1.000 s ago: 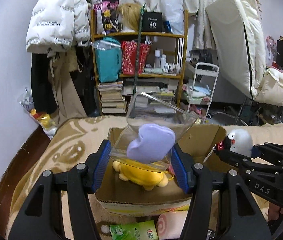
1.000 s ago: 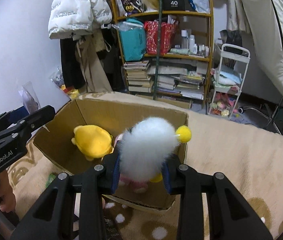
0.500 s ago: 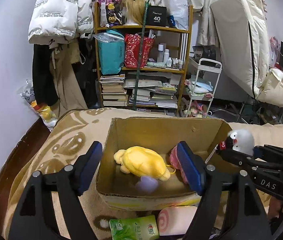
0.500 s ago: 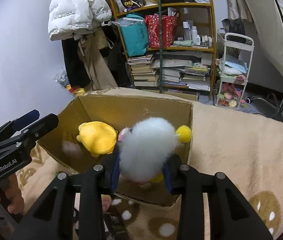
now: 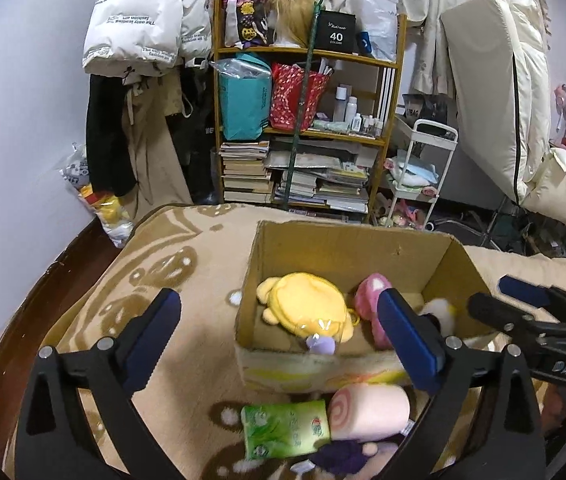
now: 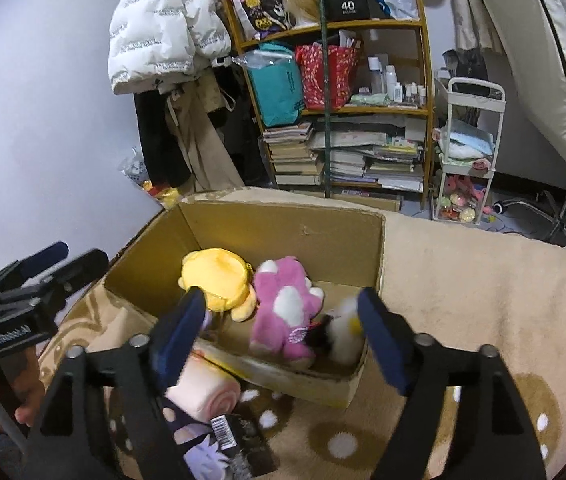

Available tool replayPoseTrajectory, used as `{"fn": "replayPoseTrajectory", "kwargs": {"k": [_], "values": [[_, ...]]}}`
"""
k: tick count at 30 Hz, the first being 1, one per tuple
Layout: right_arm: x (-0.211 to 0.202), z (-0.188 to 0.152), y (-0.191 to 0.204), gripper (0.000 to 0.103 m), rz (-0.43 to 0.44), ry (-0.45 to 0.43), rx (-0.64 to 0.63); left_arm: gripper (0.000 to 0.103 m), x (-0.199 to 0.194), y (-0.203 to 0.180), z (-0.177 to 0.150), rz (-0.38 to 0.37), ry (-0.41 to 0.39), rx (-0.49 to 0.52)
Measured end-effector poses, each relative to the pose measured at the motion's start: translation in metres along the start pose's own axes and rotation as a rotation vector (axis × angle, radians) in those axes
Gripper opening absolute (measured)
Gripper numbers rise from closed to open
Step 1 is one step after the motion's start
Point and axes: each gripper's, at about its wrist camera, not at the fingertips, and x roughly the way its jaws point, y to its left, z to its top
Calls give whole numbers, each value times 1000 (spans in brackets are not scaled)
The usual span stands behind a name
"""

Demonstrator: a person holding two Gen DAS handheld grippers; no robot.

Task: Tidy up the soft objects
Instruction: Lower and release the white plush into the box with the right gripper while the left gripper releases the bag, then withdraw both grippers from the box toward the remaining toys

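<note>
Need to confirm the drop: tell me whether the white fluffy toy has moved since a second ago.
Yes. The white fluffy toy has dropped out of the right claw, whose jaws have just been opening, into the cardboard box, beside the pink plush.

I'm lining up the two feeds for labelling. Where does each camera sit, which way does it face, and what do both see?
Left wrist view: sits on the left gripper, looking forward and down along its open fingers at the cardboard box from the box's left-front; the right gripper shows at right.
Right wrist view: sits on the right gripper, jaws open over the box's right-front corner; the left gripper and a hand show at left.
Shared: box, yellow plush, pink plush, pink roll, bookshelf.
</note>
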Motion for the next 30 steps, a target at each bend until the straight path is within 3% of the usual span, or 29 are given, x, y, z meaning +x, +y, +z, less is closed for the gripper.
{"fn": "replayPoseTrajectory", "kwargs": {"k": [17, 30], "values": [[-58, -29, 23, 93, -24, -19, -20, 99, -58, -6, -29, 0, 71, 27], [-70, -59, 43, 92, -1, 47, -59, 99, -66, 0, -58, 33, 235, 12]]}}
